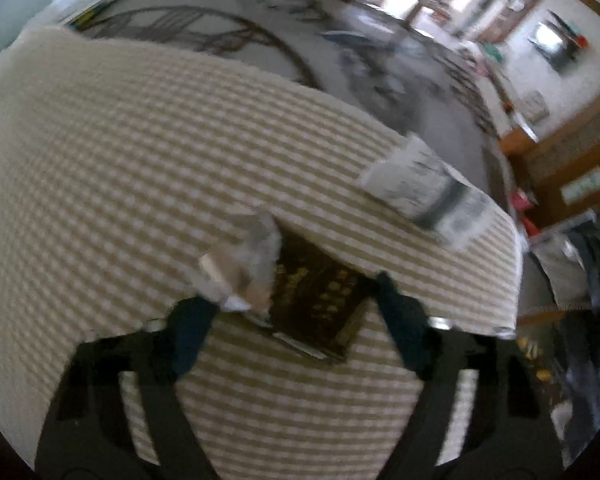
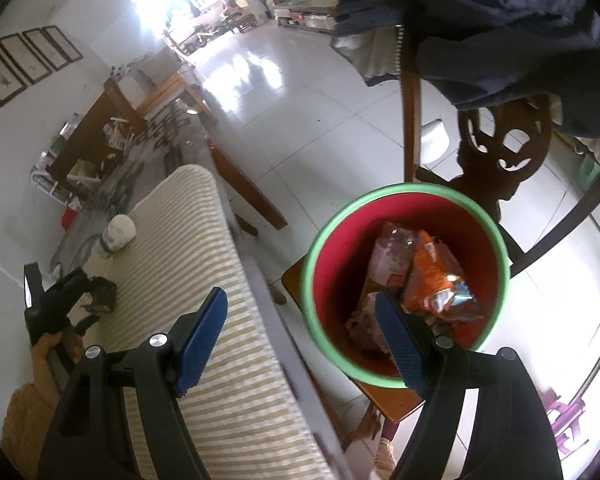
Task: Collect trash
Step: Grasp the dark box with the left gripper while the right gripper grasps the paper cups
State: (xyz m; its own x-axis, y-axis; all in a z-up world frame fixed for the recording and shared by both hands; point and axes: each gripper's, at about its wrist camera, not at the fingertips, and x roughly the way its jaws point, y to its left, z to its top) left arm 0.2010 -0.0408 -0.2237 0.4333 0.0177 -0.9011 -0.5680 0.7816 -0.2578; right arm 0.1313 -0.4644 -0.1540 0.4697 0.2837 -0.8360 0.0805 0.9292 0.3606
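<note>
Two grippers, both with fingers spread and nothing between them. Left gripper (image 1: 292, 300) sits low over a checked cloth (image 1: 140, 152); blue pads (image 1: 192, 332) wide apart. Between and just ahead of the tips lies a dark wrapper (image 1: 320, 304) with gold print, flat on the cloth. A crumpled clear wrapper (image 1: 240, 264) touches its left edge, near the left fingertip. Contact between fingers and either piece cannot be told; view is blurred. Farther right on the cloth, near its edge, a printed white packet (image 1: 424, 188). Beyond the cloth, grey patterned tabletop (image 1: 228, 12).

Right gripper (image 2: 300, 312) held off the table side, pads (image 2: 204, 336) wide apart. Right pad hangs over the bucket (image 2: 312, 280), red inside with a green rim, standing on a wooden stool (image 2: 392, 404). Inside it: an orange snack bag (image 2: 436, 280) and a clear plastic piece (image 2: 392, 248). Same view, left side, shows the other gripper at the dark wrapper on the striped cloth, with a white packet farther along. Behind the bucket, a carved chair (image 2: 504, 148) with a dark jacket (image 2: 500, 20) draped over it.
</note>
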